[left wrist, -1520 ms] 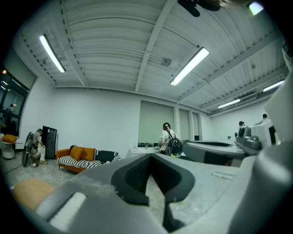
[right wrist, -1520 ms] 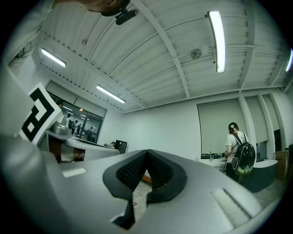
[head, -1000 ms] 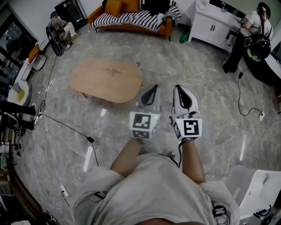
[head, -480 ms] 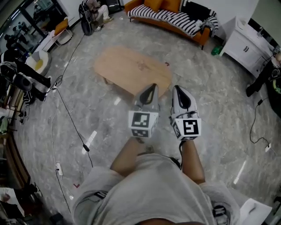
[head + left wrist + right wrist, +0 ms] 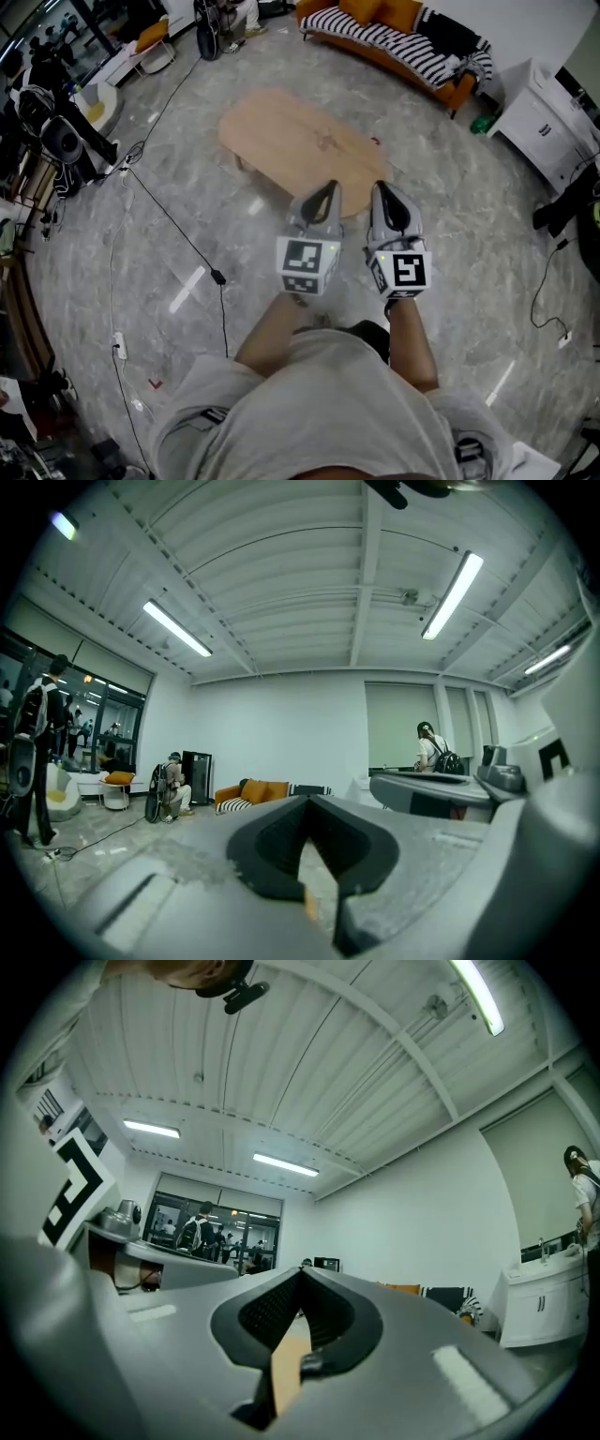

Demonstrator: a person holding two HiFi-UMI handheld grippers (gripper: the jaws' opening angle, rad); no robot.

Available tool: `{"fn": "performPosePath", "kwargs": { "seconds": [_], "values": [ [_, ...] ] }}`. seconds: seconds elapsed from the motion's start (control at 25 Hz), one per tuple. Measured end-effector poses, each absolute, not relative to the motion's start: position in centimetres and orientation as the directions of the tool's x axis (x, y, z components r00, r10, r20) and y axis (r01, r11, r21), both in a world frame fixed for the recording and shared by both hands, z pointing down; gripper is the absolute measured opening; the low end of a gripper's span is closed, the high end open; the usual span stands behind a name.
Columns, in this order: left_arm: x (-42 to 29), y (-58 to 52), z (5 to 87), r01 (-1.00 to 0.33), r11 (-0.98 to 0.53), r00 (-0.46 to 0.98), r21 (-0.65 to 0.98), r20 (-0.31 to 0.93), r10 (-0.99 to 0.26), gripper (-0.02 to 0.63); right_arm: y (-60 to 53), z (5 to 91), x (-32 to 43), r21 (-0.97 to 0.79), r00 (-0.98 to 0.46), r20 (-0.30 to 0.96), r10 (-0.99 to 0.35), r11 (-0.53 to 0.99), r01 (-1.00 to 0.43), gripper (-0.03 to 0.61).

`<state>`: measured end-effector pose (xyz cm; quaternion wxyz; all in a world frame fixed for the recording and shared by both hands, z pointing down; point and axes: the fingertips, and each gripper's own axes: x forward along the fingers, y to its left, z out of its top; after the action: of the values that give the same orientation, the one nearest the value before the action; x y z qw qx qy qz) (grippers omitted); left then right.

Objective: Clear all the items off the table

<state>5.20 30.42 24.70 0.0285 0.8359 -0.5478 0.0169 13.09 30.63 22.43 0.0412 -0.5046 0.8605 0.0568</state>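
Observation:
A low oval wooden table (image 5: 298, 150) stands on the marble floor ahead of me, and its top looks bare. A small red thing (image 5: 376, 142) shows at its far edge. Both grippers are held at chest height, side by side, short of the table's near end. My left gripper (image 5: 324, 191) is shut with nothing in it; in the left gripper view (image 5: 307, 801) its tips meet. My right gripper (image 5: 386, 193) is also shut and empty, its tips touching in the right gripper view (image 5: 301, 1273).
An orange sofa (image 5: 401, 36) with a striped blanket stands behind the table. A white cabinet (image 5: 548, 111) is at the right, a green thing (image 5: 482, 123) beside it. A black cable (image 5: 178, 234) crosses the floor at left, near camera gear (image 5: 58, 139). A person (image 5: 225, 13) sits at the back.
The view has swung, so the table now lies more to the right and closer to the grippers. Both grippers keep the same shut pose.

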Motion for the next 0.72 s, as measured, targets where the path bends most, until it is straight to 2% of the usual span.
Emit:
{"fn": "performPosePath", "kwargs": {
  "seconds": [0.4, 0.72],
  "values": [
    [1.1, 24.6, 26.2, -0.943, -0.321, 0.328, 0.091, 0.078, -0.941, 0.020, 25.1, 23.2, 11.3, 0.039, -0.520, -0.090, -0.849, 0.519, -0.854, 0.006],
    [-0.6, 15.0, 27.4, -0.962, -0.264, 0.272, 0.074, 0.113, -0.956, 0.020, 14.3, 24.8, 11.7, -0.001, -0.525, -0.072, -0.848, 0.526, -0.850, 0.006]
  ]
}}
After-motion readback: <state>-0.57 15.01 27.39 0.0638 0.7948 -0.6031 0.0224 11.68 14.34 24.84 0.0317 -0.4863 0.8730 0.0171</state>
